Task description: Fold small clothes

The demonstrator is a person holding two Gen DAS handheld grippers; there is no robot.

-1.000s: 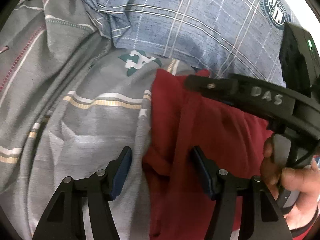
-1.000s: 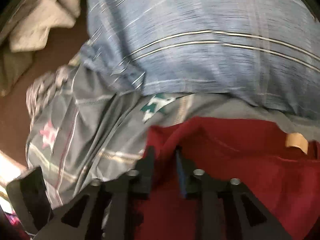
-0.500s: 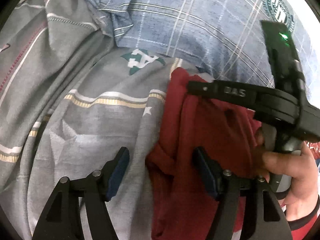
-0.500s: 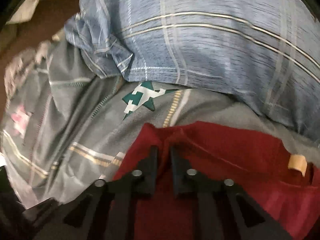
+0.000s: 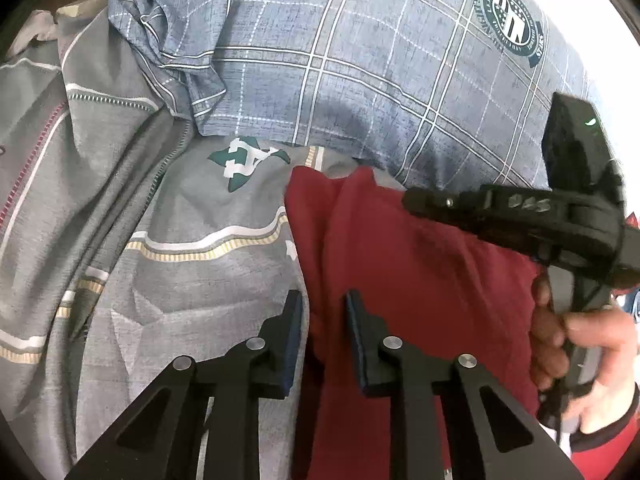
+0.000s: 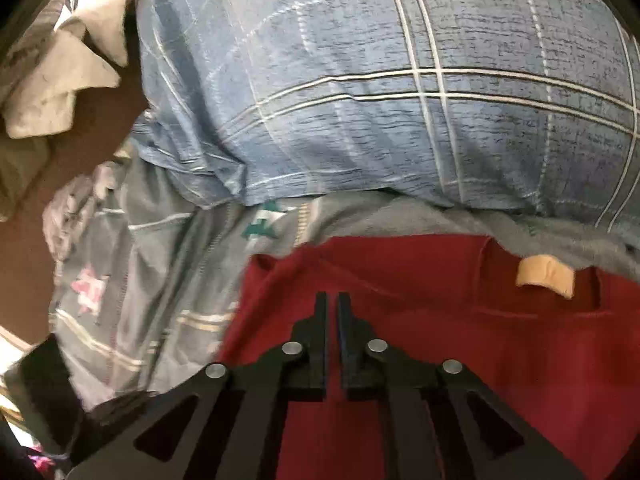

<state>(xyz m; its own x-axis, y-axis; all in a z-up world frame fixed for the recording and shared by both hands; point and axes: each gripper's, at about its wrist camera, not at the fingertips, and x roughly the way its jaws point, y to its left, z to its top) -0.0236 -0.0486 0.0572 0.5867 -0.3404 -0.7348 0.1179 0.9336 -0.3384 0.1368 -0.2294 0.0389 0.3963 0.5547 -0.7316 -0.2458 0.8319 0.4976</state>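
Left wrist view: found the red shirt lying on a grey patterned bedsheet, just below a blue checked pillow. Saw its left edge running from near to far, bunched into a fold. Caught the left gripper astride that fold, jaws just closed in, blue pads pinching the red cloth at the edge. Noted the right gripper reaching in from the right across the shirt's far part, its tip resting near the top edge, gripped by a hand in a red cuff.

Right wrist view: placed the tan neck label and collar at the far side, so read the shirt's long axis as running near to far, neck end pointing at the pillow. Saw the right gripper over the shirt's upper left part, jaws just drawn in and pressed almost together, only a thin slit left. Could not tell whether any cloth was caught in that slit.
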